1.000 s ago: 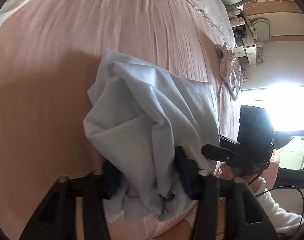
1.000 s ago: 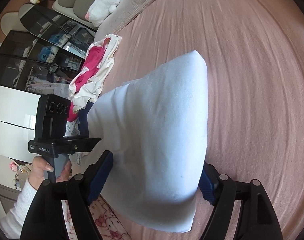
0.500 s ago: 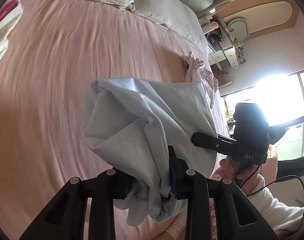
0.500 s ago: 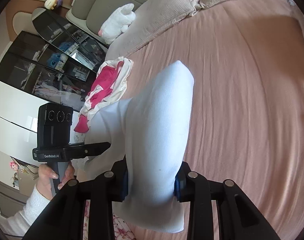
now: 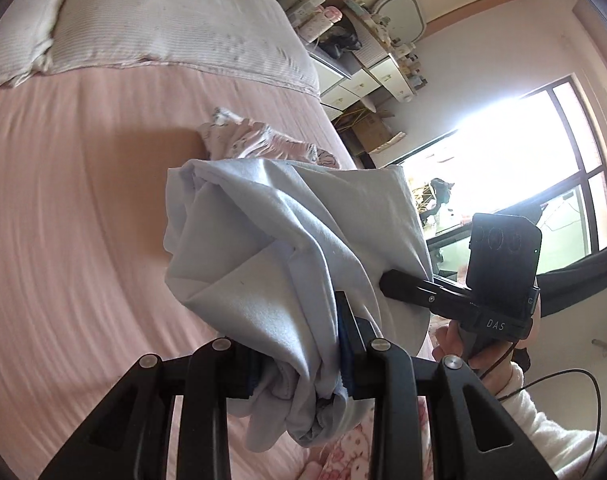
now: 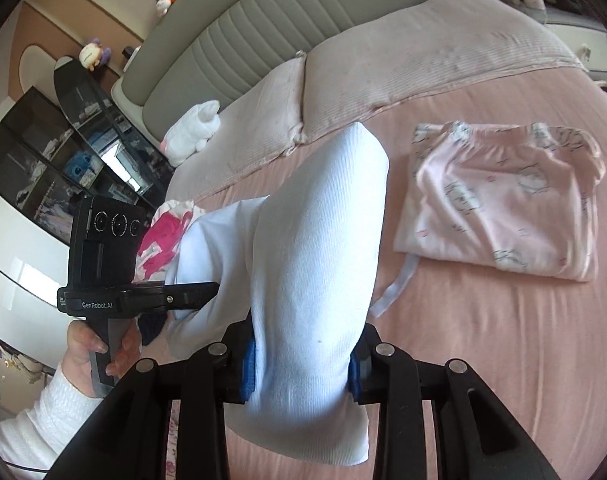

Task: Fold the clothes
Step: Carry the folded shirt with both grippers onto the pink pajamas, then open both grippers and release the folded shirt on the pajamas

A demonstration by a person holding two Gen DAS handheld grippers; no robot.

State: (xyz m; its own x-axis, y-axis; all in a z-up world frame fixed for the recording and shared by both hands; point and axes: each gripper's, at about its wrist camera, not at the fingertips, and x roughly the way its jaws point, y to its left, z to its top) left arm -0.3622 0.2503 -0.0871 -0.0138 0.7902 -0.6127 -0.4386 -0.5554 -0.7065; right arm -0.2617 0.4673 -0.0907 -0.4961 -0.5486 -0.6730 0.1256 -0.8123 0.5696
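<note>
1. Both grippers now sit higher over the bed than a second ago: the pillows and headboard have come into sight, and a folded pink garment that was out of frame now shows. Both sets of fingers have just been closing, and the pale blue garment is bunched tighter between them than before.
2. Left wrist view: the left gripper [image 5: 299, 364] has its fingers [image 5: 349, 344] clamped on a crumpled end of the pale blue garment [image 5: 263, 256], which rises from the jaws toward 12 o'clock, clear of the pink bed sheet [image 5: 71, 240]. At 3 o'clock the right gripper [image 5: 399, 284] reaches into the same cloth, held by a hand [image 5: 463, 344] in a white sleeve. A patterned pink garment [image 5: 263, 144] lies on the sheet at 12 o'clock, just behind the blue one. Pillows [image 5: 175, 20] lie at 11 o'clock.
3. Right wrist view: the right gripper [image 6: 303, 364] has its fingers [image 6: 247, 364] pressed on the smooth folded side of the pale blue garment [image 6: 315, 248]. At 9 o'clock the left gripper [image 6: 207, 290] meets the cloth's other end. The folded pink garment [image 6: 499, 200] lies flat on the bed sheet [image 6: 483, 340] at 2 o'clock, apart from the blue one. A pink-and-white garment [image 6: 163, 236] lies at 9 o'clock.
</note>
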